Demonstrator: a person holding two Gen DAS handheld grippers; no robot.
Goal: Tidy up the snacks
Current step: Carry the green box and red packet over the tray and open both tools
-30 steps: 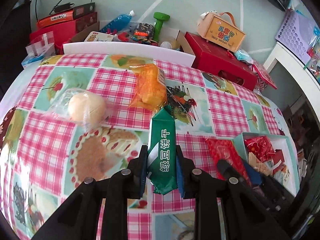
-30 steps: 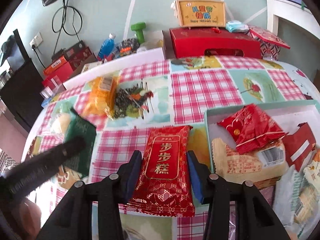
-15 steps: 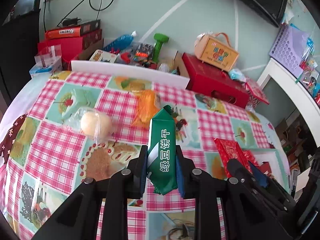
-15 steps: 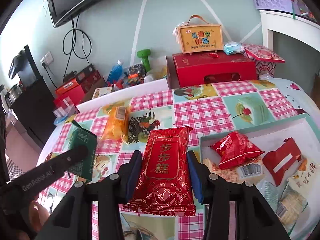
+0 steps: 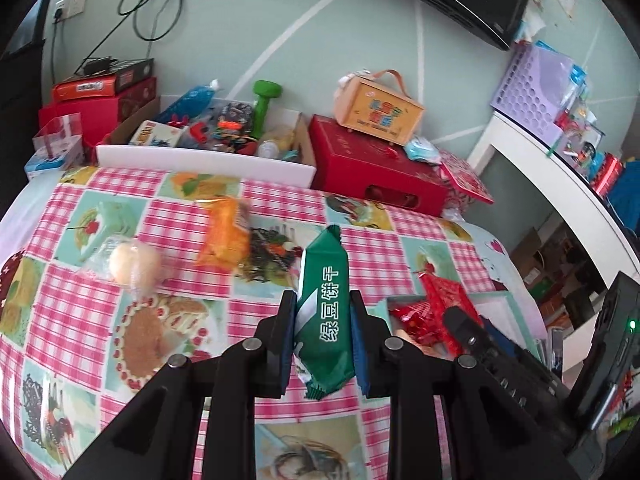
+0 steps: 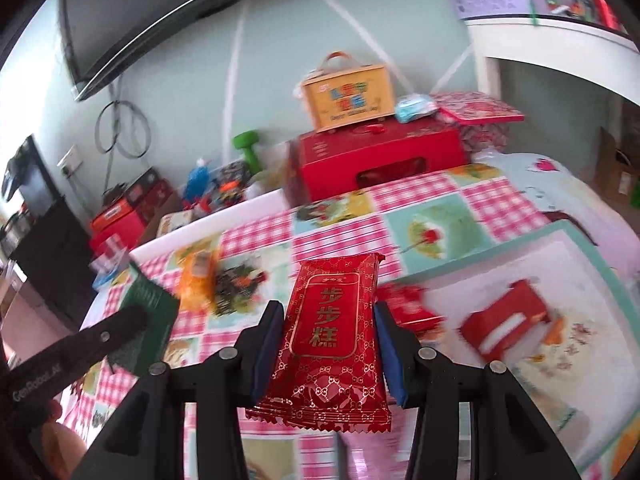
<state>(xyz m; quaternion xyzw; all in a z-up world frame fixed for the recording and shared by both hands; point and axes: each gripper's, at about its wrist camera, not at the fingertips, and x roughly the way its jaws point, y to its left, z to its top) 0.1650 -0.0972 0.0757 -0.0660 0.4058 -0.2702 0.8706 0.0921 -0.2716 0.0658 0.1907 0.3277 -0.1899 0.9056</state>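
My left gripper (image 5: pixel 322 320) is shut on a green snack packet (image 5: pixel 325 304) with white characters, held well above the checked tablecloth. My right gripper (image 6: pixel 326 330) is shut on a red snack packet (image 6: pixel 330 332) with gold print, held above the table near the left edge of the teal-rimmed tray (image 6: pixel 520 252). The tray holds several red packets (image 6: pixel 504 324). The left gripper and its green packet show in the right wrist view (image 6: pixel 148 312); the right gripper shows in the left wrist view (image 5: pixel 472 332). An orange snack bag (image 5: pixel 226 232) and a wrapped round bun (image 5: pixel 134 266) lie on the table.
A red gift box (image 5: pixel 372 168) with an orange carry-box (image 5: pixel 380 108) on it stands behind the table. A cardboard box of clutter with a green dumbbell (image 5: pixel 264 104) sits beside it. A white shelf (image 5: pixel 560 176) with a purple basket is at the right.
Both grippers have risen and tilted up with their packets still held. The table looks farther away, and the right wrist view has swung right over the tray.
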